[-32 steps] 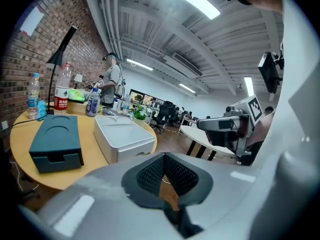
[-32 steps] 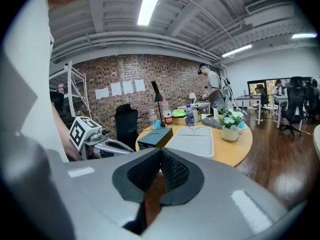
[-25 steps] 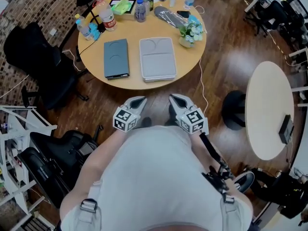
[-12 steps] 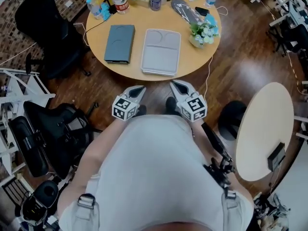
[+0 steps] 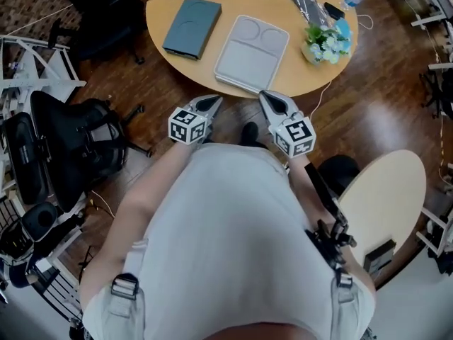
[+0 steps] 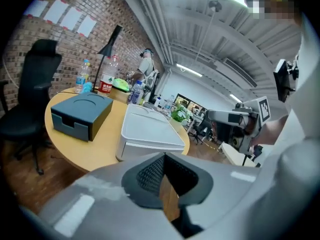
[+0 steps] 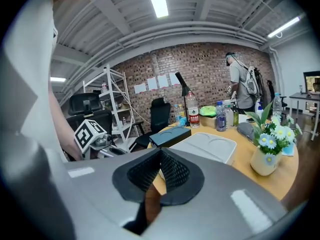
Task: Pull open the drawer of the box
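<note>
Head view shows both grippers held low in front of the person, just off the table's (image 5: 311, 83) near edge and not yet over it. The left gripper (image 5: 205, 105) has its jaws pressed together with nothing between them, and the right gripper (image 5: 272, 103) is likewise closed and empty, as each gripper view confirms. On the table lie two flat boxes side by side: a dark box (image 5: 191, 28) toward the left of the table and a pale box (image 5: 252, 44) nearer its middle. The left gripper view shows a notched front on the dark box's (image 6: 80, 115) short end, so that is probably the drawer. Its long axis runs from the table's near edge inward, with the notched end turned toward that edge. It lies ahead and left of the jaws, and the left gripper is nearer. A strip of bare top lies between that end and the table's edge, so a drawer should have room to slide out. A chair (image 5: 71, 147) stands left of the table, clear of the reach.
</note>
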Demonstrator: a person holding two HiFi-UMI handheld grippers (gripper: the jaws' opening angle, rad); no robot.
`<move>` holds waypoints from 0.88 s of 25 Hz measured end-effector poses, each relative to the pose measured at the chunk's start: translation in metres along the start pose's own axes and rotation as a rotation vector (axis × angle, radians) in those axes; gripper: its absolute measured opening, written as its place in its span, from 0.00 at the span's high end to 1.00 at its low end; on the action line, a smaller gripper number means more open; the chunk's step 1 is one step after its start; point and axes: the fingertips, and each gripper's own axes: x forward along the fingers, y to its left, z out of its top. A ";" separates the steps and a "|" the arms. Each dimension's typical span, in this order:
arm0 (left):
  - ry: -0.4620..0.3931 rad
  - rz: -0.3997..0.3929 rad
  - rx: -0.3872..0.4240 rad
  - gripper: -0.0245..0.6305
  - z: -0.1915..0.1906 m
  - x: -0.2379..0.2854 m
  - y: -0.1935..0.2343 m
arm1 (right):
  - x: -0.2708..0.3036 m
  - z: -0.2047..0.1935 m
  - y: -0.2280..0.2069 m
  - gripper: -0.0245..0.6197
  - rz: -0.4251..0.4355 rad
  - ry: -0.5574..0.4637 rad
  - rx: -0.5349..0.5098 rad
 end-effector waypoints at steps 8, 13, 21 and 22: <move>-0.084 0.060 -0.253 0.95 -0.012 0.020 0.005 | 0.006 0.003 -0.011 0.95 0.099 0.052 -0.073; -0.156 0.061 -0.360 0.95 -0.012 0.034 0.003 | 0.011 0.004 -0.017 0.95 0.149 0.074 -0.092; -0.351 0.052 -0.634 0.95 -0.016 0.051 0.008 | 0.019 0.000 -0.013 0.95 0.246 0.131 -0.132; -0.378 0.050 -0.664 0.95 -0.016 0.052 0.009 | 0.020 -0.001 -0.012 0.95 0.257 0.139 -0.140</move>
